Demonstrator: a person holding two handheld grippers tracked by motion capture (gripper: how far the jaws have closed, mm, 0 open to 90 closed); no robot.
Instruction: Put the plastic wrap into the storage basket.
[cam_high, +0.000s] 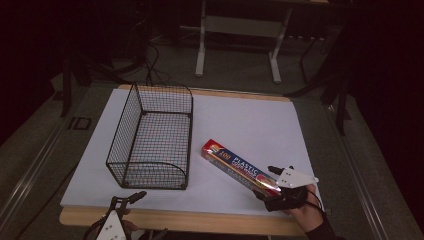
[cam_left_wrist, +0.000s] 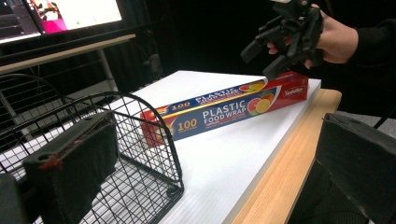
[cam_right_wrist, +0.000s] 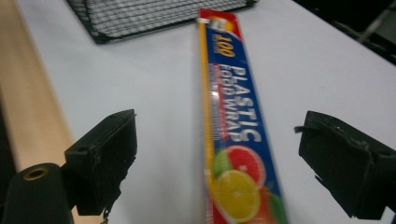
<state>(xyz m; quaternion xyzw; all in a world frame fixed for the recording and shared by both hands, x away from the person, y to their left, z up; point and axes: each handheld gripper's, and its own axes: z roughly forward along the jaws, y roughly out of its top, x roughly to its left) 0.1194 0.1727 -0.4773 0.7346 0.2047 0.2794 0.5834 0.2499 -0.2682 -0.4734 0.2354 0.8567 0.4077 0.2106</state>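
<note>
one wire basket (cam_high: 150, 137), one plastic wrap box (cam_high: 240, 167), two grippers.

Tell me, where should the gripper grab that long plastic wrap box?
Probably near the fruit-picture end of the plastic wrap box, pinching across its narrow width from above. The box is long, thin and lies flat on the white table, so its long sides are the easy faces to squeeze. The right gripper is already open astride that end, one jaw on each side.

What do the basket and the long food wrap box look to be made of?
Basket: thin metal wire in a square grid, dark matte coating, see-through walls. Food wrap box: probably printed cardboard with a glossy finish, judging by its sharp folded edges and the glare on its lettering.
</note>
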